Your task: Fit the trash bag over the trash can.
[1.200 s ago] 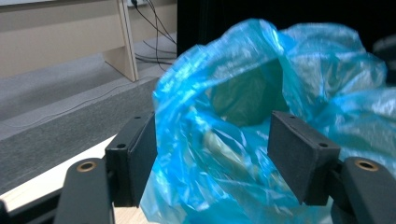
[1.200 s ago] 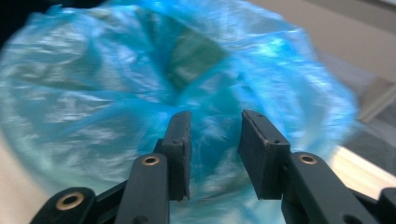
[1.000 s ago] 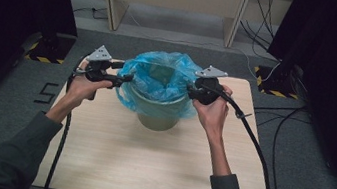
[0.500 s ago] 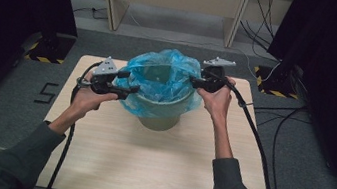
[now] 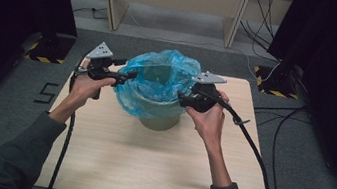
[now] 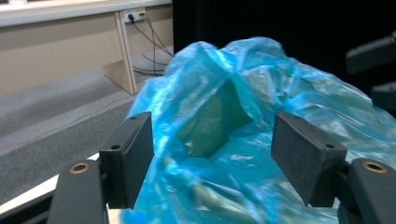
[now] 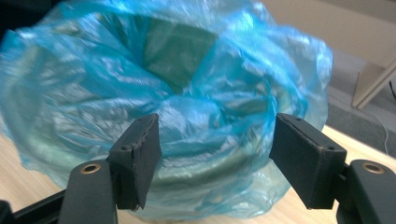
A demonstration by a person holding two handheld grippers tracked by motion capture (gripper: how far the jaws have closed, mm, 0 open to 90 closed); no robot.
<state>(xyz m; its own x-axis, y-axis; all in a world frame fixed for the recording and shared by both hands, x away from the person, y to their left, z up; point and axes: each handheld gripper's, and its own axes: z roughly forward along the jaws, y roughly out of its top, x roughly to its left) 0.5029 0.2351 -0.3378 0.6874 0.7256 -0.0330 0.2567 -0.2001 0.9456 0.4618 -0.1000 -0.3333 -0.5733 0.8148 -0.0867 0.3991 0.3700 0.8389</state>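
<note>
A blue plastic bag (image 5: pixel 158 80) lines a green bin (image 5: pixel 160 122) standing on the wooden table (image 5: pixel 145 167); its edge is folded down over the rim. My left gripper (image 5: pixel 126 75) is at the bin's left rim. In the left gripper view its jaws (image 6: pixel 212 140) stand open with loose bag (image 6: pixel 243 84) bulging between them, unpinched. My right gripper (image 5: pixel 182 99) is at the front right rim. Its jaws (image 7: pixel 215 135) have just been opening and stand wide, with the bag's folded edge (image 7: pixel 187 84) between them, unpressed.
The table's near half is bare wood. Each gripper's cable (image 5: pixel 254 153) trails off the table's near edge. Beyond the table are desk legs (image 5: pixel 111 5), floor cables (image 5: pixel 285 112), black curtains on both sides and striped bases (image 5: pixel 46 51).
My right gripper has let go of the bag's edge and slid along the rim toward the person. The left hand dipped and came back. The bag now stands bunched higher at the back.
</note>
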